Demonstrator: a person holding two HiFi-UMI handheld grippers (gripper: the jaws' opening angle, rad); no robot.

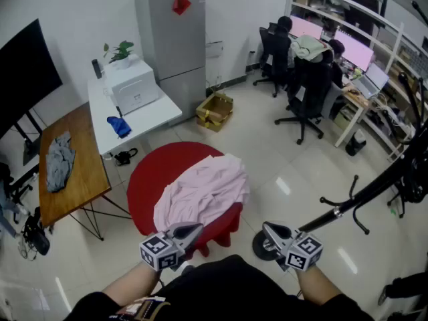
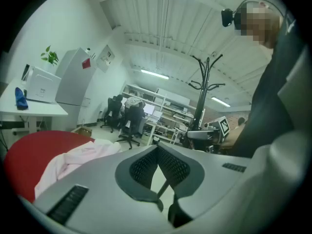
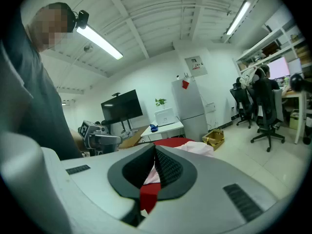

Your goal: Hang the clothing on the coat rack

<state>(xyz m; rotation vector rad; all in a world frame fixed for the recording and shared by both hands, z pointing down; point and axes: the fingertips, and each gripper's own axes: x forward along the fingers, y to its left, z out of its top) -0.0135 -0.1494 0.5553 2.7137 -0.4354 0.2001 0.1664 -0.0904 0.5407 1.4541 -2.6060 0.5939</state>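
A pink garment [image 1: 200, 189] lies crumpled on the round red table [image 1: 150, 176]. It also shows in the left gripper view as the pink garment [image 2: 73, 157] and in the right gripper view as the pink garment [image 3: 195, 146]. My left gripper [image 1: 195, 231] hovers at the table's near edge, just short of the cloth, jaws shut and empty. My right gripper [image 1: 267, 230] is shut too, held over the floor right of the table, above the coat rack's base [image 1: 262, 247]. The black coat rack [image 1: 361, 196] rises to the right; the coat rack [image 2: 204, 91] stands upright in the left gripper view.
A wooden table [image 1: 87, 172] with a grey cloth [image 1: 59, 160] stands left, beside a white table [image 1: 150, 116] with a printer [image 1: 132, 85]. Behind are a grey fridge [image 1: 175, 39], a cardboard box [image 1: 215, 110], and office chairs [image 1: 304, 89] at desks with people.
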